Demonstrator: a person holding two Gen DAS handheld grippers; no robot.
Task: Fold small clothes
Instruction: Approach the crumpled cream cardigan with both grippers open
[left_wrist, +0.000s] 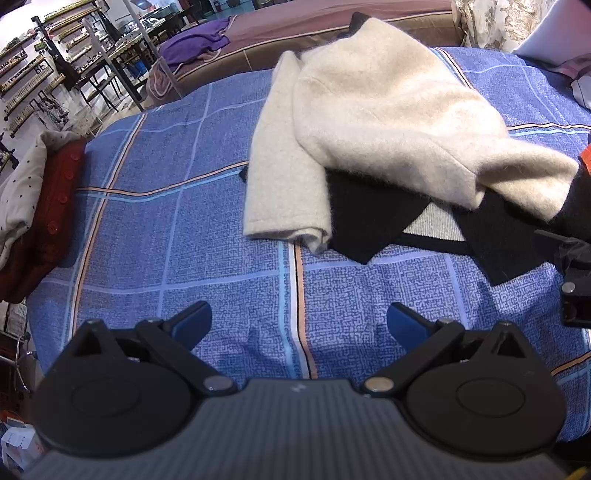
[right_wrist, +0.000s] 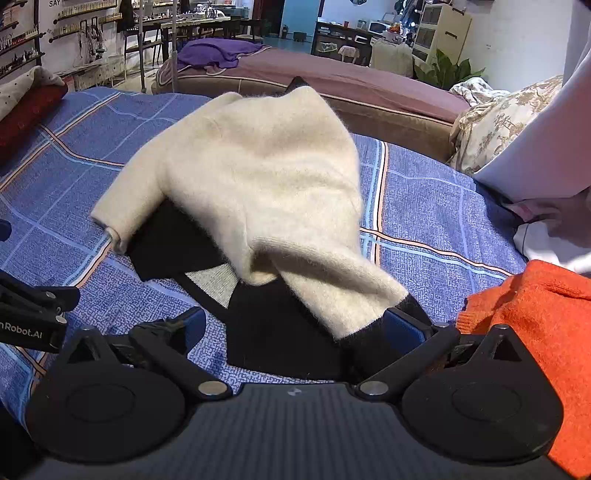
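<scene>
My left gripper (left_wrist: 299, 325) hangs wide open, empty, over the blue checked bedspread (left_wrist: 184, 236). Right gripper (right_wrist: 293, 326), jaws spread, straddles the fluffy cream-and-black sweater's (right_wrist: 258, 184) black cuff (right_wrist: 369, 343), holding nothing, probably lined up to pinch that sleeve.

One cream-and-black fuzzy sweater (left_wrist: 384, 122) on one blue plaid bedsheet (left_wrist: 166, 229); one orange knit garment (right_wrist: 535, 325); one red buttoned garment (left_wrist: 48, 206); one white dotted garment (left_wrist: 18, 192); one purple cloth (right_wrist: 214, 51); two grippers (left_wrist: 299, 325) (right_wrist: 293, 326).
</scene>
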